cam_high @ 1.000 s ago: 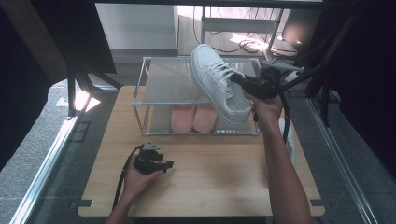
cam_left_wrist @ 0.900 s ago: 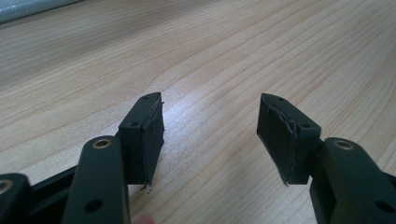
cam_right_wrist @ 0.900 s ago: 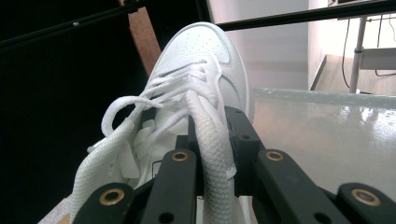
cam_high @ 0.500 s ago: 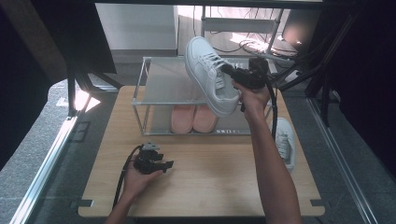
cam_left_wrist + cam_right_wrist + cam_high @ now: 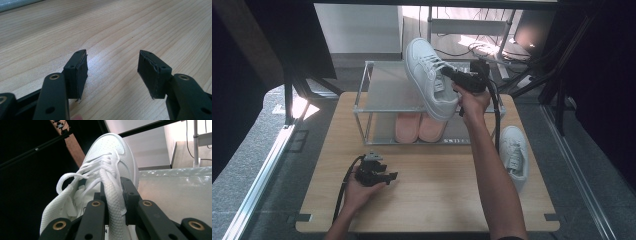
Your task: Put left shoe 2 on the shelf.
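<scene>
A white sneaker (image 5: 428, 77) hangs above the top shelf of a small rack (image 5: 384, 95), held by my right gripper (image 5: 451, 76), which is shut on its side wall beside the laces. In the right gripper view the two black jaws pinch the sneaker's (image 5: 110, 170) padded edge between them. A second white sneaker (image 5: 513, 155) lies on the wooden table (image 5: 437, 200) at the right. My left gripper (image 5: 387, 176) rests low on the table at the front left, held by a hand. Its jaws stand open with bare wood between them (image 5: 112, 70).
A pair of pink shoes (image 5: 419, 127) sits on the rack's lower level. The rack has a metal frame and a translucent top. Cables and dark stands crowd the floor behind the table. A metal rail (image 5: 262, 170) runs along the floor at the left.
My right gripper has carried the white sneaker leftward over the rack's top shelf. The left gripper has stayed where it was.
</scene>
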Demonstrator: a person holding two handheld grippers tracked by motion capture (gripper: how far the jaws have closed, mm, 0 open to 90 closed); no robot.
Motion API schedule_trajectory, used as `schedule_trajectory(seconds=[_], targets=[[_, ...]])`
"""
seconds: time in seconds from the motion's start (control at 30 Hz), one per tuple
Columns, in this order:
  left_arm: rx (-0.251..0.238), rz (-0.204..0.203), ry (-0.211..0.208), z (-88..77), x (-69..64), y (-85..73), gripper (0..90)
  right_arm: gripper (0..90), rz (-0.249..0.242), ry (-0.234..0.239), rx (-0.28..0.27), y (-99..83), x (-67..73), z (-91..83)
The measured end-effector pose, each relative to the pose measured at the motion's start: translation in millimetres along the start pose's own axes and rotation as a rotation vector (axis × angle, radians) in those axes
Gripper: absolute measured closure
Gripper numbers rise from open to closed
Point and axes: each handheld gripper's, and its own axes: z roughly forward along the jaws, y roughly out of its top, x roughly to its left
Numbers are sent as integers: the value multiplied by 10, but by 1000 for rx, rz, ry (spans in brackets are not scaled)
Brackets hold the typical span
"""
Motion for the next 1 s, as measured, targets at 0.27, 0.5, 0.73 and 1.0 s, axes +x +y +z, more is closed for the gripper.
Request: schedule_trajectory(seconds=[0.27,0.5,0.73,1.0], targets=[[-2,1,-7,-2,-3,-3,418,820,58,-41,-14,-20,-15,207],[-7,0,-9,-6,-2,-3,419,817,106,-62,-22,-11,40,404],[-5,4,-16,1,-21,-3,418,812,164,-100,-36,-51,71,665],[-6,0,-14,-4,-4,-6,419,758,198,-158,-37,-123,35,830]])
